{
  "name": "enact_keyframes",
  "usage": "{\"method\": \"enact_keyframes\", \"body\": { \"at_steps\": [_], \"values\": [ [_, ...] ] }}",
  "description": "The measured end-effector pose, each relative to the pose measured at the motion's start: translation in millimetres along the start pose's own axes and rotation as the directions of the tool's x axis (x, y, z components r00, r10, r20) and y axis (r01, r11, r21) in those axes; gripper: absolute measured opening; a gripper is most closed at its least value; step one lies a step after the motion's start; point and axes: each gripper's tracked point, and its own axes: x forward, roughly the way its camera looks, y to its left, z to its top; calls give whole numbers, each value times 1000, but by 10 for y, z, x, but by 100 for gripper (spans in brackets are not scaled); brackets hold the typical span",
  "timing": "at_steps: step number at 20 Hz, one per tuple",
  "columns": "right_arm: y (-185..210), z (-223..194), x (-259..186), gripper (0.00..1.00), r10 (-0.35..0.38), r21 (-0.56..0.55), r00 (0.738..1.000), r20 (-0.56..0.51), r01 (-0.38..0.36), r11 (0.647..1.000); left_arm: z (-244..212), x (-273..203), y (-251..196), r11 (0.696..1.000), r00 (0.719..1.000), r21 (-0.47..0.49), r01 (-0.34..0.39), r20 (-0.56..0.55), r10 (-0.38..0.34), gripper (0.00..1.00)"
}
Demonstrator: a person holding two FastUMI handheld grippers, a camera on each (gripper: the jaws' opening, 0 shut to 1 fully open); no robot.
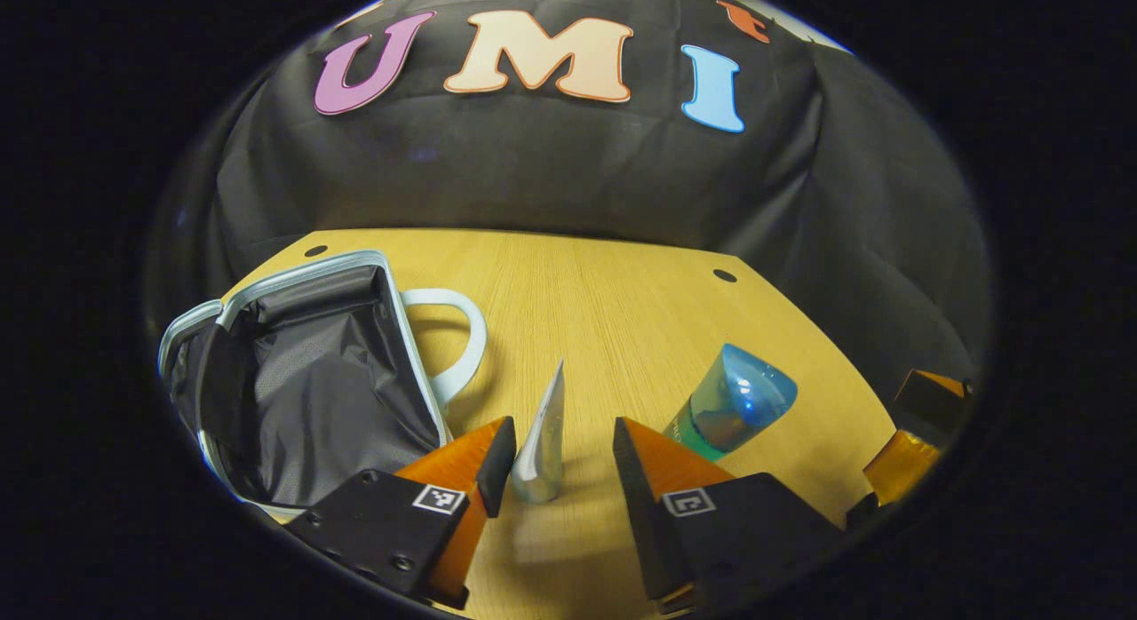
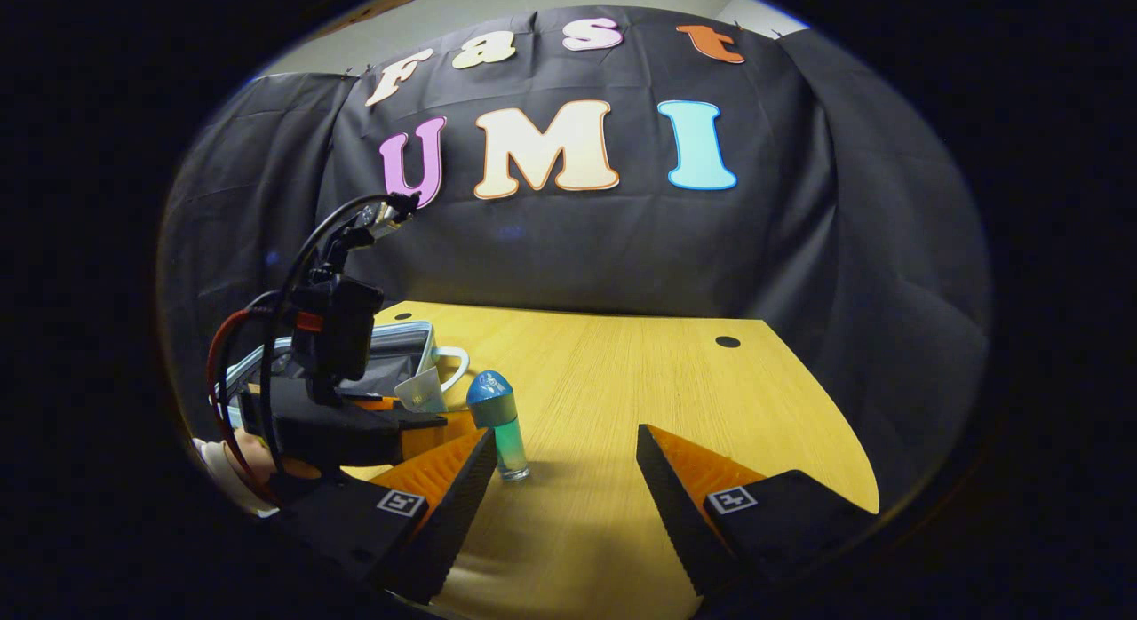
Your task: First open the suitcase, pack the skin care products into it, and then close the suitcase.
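Observation:
The open suitcase (image 1: 306, 272), light-rimmed with dark lining and a white handle (image 1: 469, 340), lies at the table's left. A silvery tube (image 1: 542, 447) stands upright between the fingers of my left gripper (image 1: 563, 433), close to the left finger; the jaws are wide apart and open. To its right stands a bottle (image 1: 733, 407) with a blue cap and teal liquid. In the right gripper view, my right gripper (image 2: 565, 435) is open and empty over the table, with the bottle (image 2: 497, 425) just ahead on its left. Beyond it are the left gripper (image 2: 426, 422), the tube (image 2: 420, 391) and the suitcase (image 2: 404, 340).
The wooden table (image 1: 622, 309) has two small round holes near its far edge, and black cloth hangs behind it. A hand (image 2: 244, 460) holds the left gripper, with cables looping above it. The right gripper (image 1: 915, 429) sits at the table's right edge.

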Motion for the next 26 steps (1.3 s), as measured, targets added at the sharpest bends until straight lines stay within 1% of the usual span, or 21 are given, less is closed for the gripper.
{"method": "enact_keyframes", "body": {
  "at_steps": [1,2,3,4,6,7,8,10,13,16,17,19,20,21,22,25,26],
  "values": [
    [9,-28,17,99,6,-1,1000,-2,-6,1000,-70,2,-4,1000,1000,-10,-4,-18,4,57],
    [28,-35,33,100,11,-3,1000,-3,-11,1000,-136,44,9,1000,999,-27,-8,-31,7,57],
    [42,-45,49,100,18,-6,1000,-4,-18,1000,-191,65,8,999,999,-42,-10,-43,9,54],
    [66,-46,73,99,25,-10,1000,-6,-25,1000,-269,90,35,998,998,-53,-17,-61,14,49],
    [115,-78,113,100,45,-19,999,-9,-45,999,-434,98,88,996,995,-79,-36,-99,28,43],
    [147,-90,149,99,56,-23,998,-13,-56,998,-408,118,104,994,996,-104,-37,-88,28,36],
    [176,-100,176,99,67,-26,998,-18,-67,997,-354,128,118,993,997,-116,-39,-63,32,39],
    [229,-148,248,99,85,-33,996,-28,-86,996,-363,95,130,989,998,-141,-36,-63,28,34],
    [329,-194,399,100,120,-46,992,-41,-122,991,-372,61,179,986,998,-162,-34,-62,24,32],
    [447,-326,553,99,162,-61,984,-79,-167,984,-403,-60,211,988,997,-149,-27,-80,15,31],
    [480,-349,604,100,171,-67,982,-85,-177,982,-402,-109,208,989,996,-144,-21,-84,8,31],
    [569,-391,714,99,193,-66,977,-92,-200,978,-396,-232,199,991,995,-134,2,-101,-16,30],
    [601,-417,775,99,202,-65,974,-98,-209,976,-396,-300,227,992,994,-125,4,-110,-18,34],
    [627,-464,838,99,208,-62,972,-106,-216,974,-391,-355,249,993,993,-116,4,-116,-18,31],
    [649,-506,900,99,212,-60,971,-113,-219,974,-383,-422,280,994,992,-109,6,-122,-19,31],
    [737,-635,1067,99,229,-40,963,-143,-237,971,-310,-609,340,994,992,-107,9,-122,-22,31],
    [741,-673,1106,98,228,-31,961,-153,-236,971,-269,-666,353,993,992,-114,10,-121,-24,34]
  ]
}}
